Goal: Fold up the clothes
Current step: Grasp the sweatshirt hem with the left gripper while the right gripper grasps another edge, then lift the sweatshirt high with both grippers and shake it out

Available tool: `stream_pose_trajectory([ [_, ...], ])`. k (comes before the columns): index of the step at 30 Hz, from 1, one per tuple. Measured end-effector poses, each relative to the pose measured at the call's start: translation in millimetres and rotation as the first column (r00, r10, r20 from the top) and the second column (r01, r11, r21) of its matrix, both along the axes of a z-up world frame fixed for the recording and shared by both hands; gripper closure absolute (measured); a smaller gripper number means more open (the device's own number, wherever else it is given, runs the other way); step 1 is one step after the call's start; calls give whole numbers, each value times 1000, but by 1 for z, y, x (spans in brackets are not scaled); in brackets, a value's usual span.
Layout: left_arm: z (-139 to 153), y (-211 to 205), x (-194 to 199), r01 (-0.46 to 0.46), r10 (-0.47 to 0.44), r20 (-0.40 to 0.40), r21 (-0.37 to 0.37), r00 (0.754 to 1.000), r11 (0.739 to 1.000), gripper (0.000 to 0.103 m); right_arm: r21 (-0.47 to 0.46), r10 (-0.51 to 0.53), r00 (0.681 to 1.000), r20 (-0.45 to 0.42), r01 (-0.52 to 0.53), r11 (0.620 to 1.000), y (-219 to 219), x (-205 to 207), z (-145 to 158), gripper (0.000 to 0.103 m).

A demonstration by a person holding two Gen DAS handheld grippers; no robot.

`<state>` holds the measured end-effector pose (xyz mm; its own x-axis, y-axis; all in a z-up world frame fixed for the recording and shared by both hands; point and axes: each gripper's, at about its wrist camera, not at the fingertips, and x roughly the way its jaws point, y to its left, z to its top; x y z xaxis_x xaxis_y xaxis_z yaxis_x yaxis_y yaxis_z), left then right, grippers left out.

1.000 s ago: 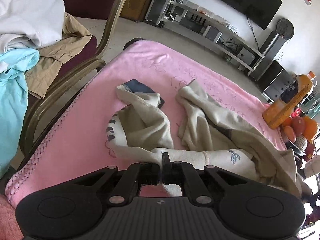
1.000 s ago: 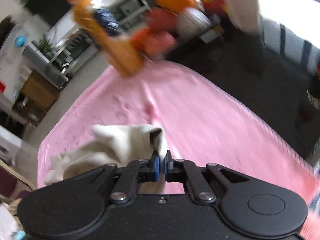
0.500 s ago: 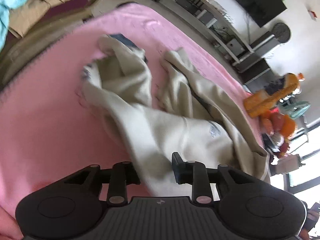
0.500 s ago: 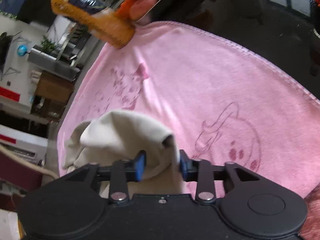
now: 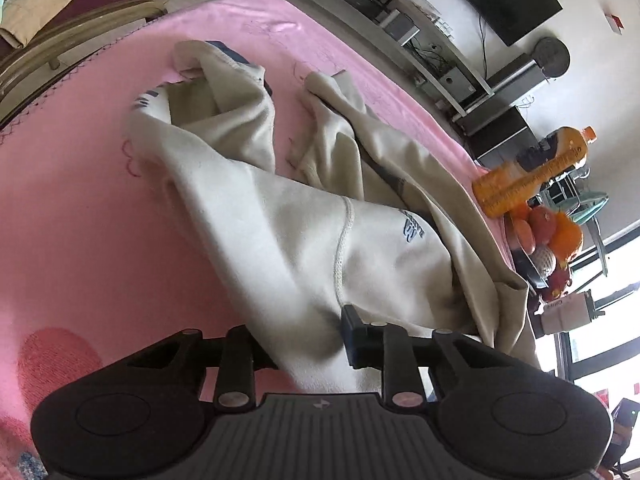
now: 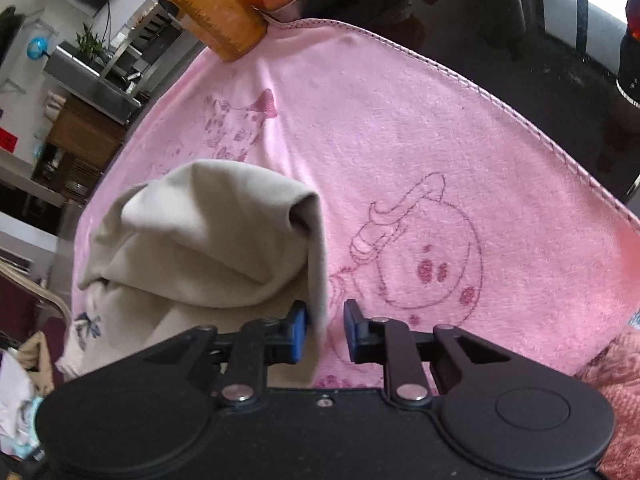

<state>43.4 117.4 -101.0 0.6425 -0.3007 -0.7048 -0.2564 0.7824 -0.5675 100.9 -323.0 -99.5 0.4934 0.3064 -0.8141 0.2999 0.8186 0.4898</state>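
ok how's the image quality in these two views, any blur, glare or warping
Left wrist: mostly sharp, the cream garment crisp, the window at right blown out, straight shelves bowed by the fisheye. Right wrist: the pink towel sharp mid-frame, the orange bottle and room edges soft and curved, bright glare top right.

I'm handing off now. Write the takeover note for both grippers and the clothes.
Left gripper: jaws apart, just easing closed, cream garment loose between them.
Right gripper: open, just narrowing; the garment's edge lies against its left pad only.
Garment lies crumpled, unfolded, on the pink towel; orange bottle sits at the towel's far edge.
Done: garment laid down.
Left: flatten it, then fold.
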Motion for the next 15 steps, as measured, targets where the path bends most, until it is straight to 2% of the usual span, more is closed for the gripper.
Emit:
stream_pose_trajectory([
  [7,-5,1,7,-12,13,11,-39,1000,999,81,-61,41,995,95,-36,997,16,14,0,81],
  [9,-5,2,8,-16,17,17,-53,1000,998,90,-59,35,994,105,-29,998,18,17,-2,82],
  [12,-6,1,6,-9,11,22,-68,1000,998,102,-37,39,995,96,-35,999,19,14,-2,100],
  [15,2,-4,2,9,-8,27,-41,1000,999,103,-29,32,996,83,-29,999,18,5,2,101],
])
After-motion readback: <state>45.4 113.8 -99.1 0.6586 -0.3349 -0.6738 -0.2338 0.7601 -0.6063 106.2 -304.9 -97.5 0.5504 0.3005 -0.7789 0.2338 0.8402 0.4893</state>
